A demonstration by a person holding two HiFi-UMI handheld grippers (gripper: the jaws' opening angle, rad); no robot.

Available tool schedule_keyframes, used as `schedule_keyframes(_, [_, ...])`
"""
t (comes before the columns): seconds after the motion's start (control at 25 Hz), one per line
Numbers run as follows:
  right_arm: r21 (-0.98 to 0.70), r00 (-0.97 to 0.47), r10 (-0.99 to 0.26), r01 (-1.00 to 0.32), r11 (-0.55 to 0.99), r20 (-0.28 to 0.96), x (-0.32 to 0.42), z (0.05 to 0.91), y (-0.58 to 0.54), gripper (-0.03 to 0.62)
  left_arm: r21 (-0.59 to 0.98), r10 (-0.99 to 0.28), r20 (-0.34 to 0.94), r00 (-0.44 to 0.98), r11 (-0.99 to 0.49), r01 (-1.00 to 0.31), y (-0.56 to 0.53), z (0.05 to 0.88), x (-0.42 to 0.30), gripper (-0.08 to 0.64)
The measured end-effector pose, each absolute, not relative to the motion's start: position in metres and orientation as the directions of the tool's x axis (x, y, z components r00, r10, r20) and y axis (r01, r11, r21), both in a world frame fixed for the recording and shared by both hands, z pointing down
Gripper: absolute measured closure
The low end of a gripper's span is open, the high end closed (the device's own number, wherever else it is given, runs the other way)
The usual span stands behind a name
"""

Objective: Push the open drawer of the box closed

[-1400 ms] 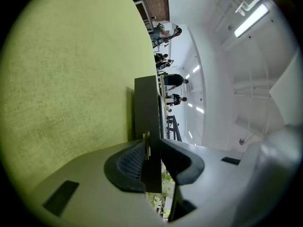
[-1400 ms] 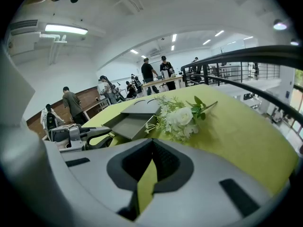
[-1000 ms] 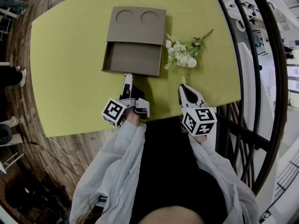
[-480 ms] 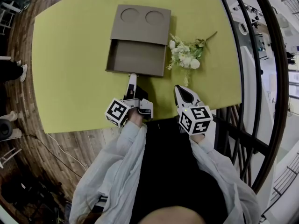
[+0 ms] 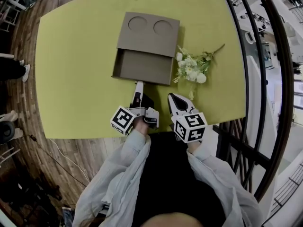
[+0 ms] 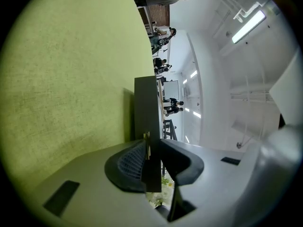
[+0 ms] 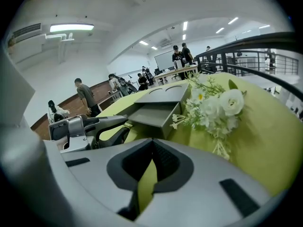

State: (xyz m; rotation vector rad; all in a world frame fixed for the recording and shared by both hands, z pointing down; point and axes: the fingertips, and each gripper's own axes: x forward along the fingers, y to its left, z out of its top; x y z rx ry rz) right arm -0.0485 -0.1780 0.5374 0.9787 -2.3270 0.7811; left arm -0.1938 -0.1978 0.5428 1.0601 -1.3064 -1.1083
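The drawer stands pulled out of the grey-brown box on the side toward us, its bare inside showing. The box lies flat near the middle of the yellow-green counter, and its top has two round recesses side by side.

The left tool sits at about the middle of the drawer's front wall, pointing close to level at the box. In the left gripper view a thin dark panel, which we take for that front wall seen edge-on, runs between its jaws. The pads appear clamped on it from both sides, though one pad is in shadow and we cannot be sure of the contact there.

The right tool is just beside the left one, slanting down over the counter, apart from the drawer. Its jaws are clenched with the tips meeting, and nothing is between them; only the counter shows through the slit behind the tips.

A bunch of white flowers with green leaves lies on the counter just beside the drawer's right side. Its stems point toward us and end near the right tool's tip.

Pale grey sleeves reach from the bottom of the head view to both tools. A wooden floor surrounds the counter, and a dark railing runs along its right. In the right gripper view, people stand far behind the box.
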Motion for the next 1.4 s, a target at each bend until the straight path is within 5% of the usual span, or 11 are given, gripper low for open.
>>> schedule_keyframes(1.4, [-0.263, -0.476, -0.569, -0.869, 0.418, 0.671, -0.011, 0.542, -0.177, 0.585, 0.983, -0.978, 0.184, 0.101, 0.184, -0.009, -0.255, 0.553, -0.202, 0.456])
